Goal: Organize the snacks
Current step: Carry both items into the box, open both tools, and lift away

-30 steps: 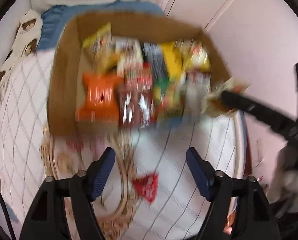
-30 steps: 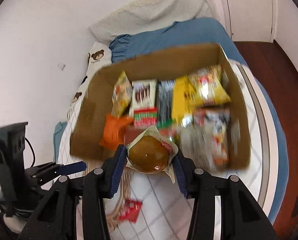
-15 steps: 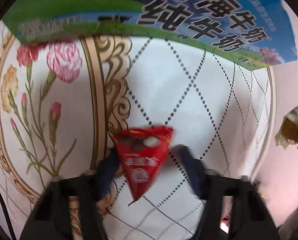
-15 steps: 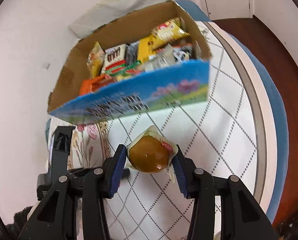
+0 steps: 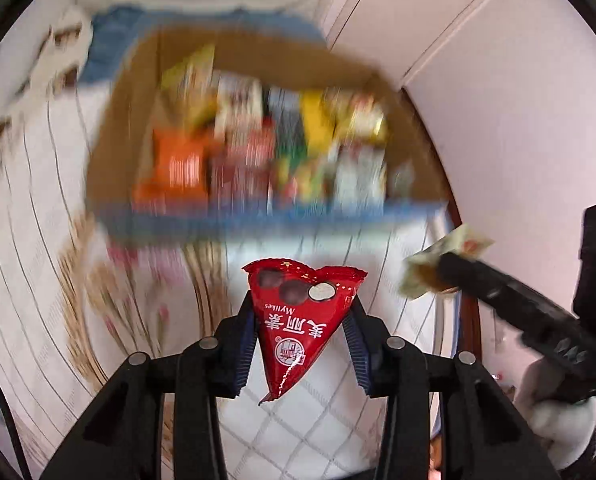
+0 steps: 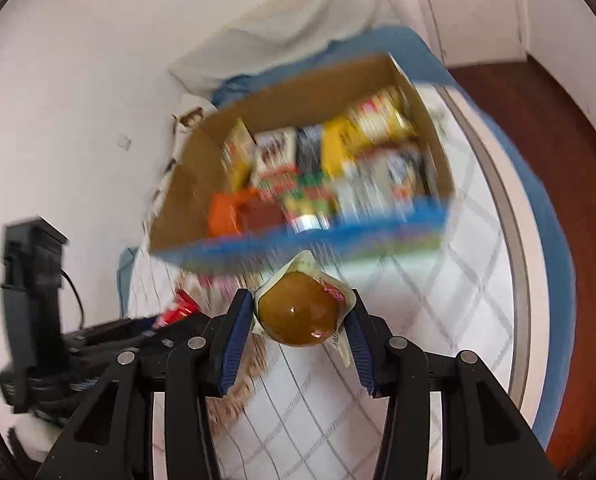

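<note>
Red triangle packet in one gripper, brown round snack in the other, both up off the table.

The left gripper [image 5: 301, 334] is clamped on the red triangular packet [image 5: 301, 318], wide end pointing away, tip hanging down toward the near side. The right gripper [image 6: 300, 322] is pinched tight on a brown, glossy round snack in a clear wrapper [image 6: 298, 309]; from the left camera you can spot that same snack [image 5: 438, 266] out on the right. Beyond both sits the cardboard box [image 6: 202, 184], blue printed front, stuffed with orange, yellow and red snack packs [image 6: 322, 168], all pretty blurry. It's on a white tablecloth with a diamond grid [image 6: 438, 292] and some floral print on the left side.
</note>
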`<state>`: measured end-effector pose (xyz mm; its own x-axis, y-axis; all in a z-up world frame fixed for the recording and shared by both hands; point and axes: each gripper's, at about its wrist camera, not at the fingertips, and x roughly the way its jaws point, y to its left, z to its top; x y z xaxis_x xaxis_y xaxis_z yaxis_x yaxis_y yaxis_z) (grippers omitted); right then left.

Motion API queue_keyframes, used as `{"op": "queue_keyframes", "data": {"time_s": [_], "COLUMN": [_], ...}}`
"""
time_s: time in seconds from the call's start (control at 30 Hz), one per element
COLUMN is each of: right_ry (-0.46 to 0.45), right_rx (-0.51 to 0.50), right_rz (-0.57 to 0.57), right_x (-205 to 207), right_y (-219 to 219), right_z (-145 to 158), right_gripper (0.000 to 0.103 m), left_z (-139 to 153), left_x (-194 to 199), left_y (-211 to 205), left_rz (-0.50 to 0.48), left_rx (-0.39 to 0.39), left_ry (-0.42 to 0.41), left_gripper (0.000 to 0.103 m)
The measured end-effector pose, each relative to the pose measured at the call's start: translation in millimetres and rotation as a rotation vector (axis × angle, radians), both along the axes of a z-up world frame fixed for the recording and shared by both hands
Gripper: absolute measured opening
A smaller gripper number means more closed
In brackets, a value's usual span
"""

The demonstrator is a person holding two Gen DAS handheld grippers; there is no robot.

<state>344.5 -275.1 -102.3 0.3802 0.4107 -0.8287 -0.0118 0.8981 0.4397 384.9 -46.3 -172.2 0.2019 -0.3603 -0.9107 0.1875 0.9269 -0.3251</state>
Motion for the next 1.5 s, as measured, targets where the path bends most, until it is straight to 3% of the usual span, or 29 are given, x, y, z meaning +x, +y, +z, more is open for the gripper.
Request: {"op": "queue_keyframes", "data": {"time_s": [0.13,0.33,0.5,0.53,0.57,0.63,0.77,0.97,1.23,1.5], "right_ry": [-0.022,0.021,0.115,0.16,0.185,0.2,0.201,0.19,0.165,0.091], "right_rx": [-0.031,-0.073,-0.057,-0.059,-0.065,-0.093,-0.174,-0.317,-0.339,-0.338], "right_rz": [0.018,0.022,0.008,0.007,0.002,-0.007,-0.008,-0.012,-0.036,-0.043], "right_x": [54.6,133.3,172.7,181.6,185.1,188.4,186.2,171.4,147.9,113.3], "right_y": [13.2,34.6,40.3,40.3,39.7,36.4,29.5,19.4,8.3,4.0], "right_z": [5.9,-17.6,-51.0,-61.7,-67.8,-74.2,-75.8,-71.9,-55.4,-22.8], "right_gripper": [0.049,0.049,0.054,0.069,0.096,0.102,0.102,0.102,0.102,0.102], "left_z": [19.9,-6.4,-32.7,-37.9,-44.0,-50.5,-53.6,-55.8,-52.7,-14.8], "left_x": [65.3,151.2,173.0,177.0,180.1,184.3,185.6,178.0,160.8,124.9], "left_y": [-0.4,8.4,18.3,18.3,17.6,17.7,15.0,12.6,7.2,1.1], "left_rz": [0.003,0.013,0.008,0.014,0.018,0.033,0.046,0.074,0.089,0.106], "left_rx": [0.126,0.322,0.369,0.372,0.389,0.391,0.382,0.32,0.274,0.269], "left_ry": [-0.091,-0.063,-0.009,0.006,0.027,0.047,0.03,0.035,0.039,-0.075], "left_gripper": [0.038,0.038,0.039,0.039,0.04,0.045,0.093,0.1,0.1,0.1]}}
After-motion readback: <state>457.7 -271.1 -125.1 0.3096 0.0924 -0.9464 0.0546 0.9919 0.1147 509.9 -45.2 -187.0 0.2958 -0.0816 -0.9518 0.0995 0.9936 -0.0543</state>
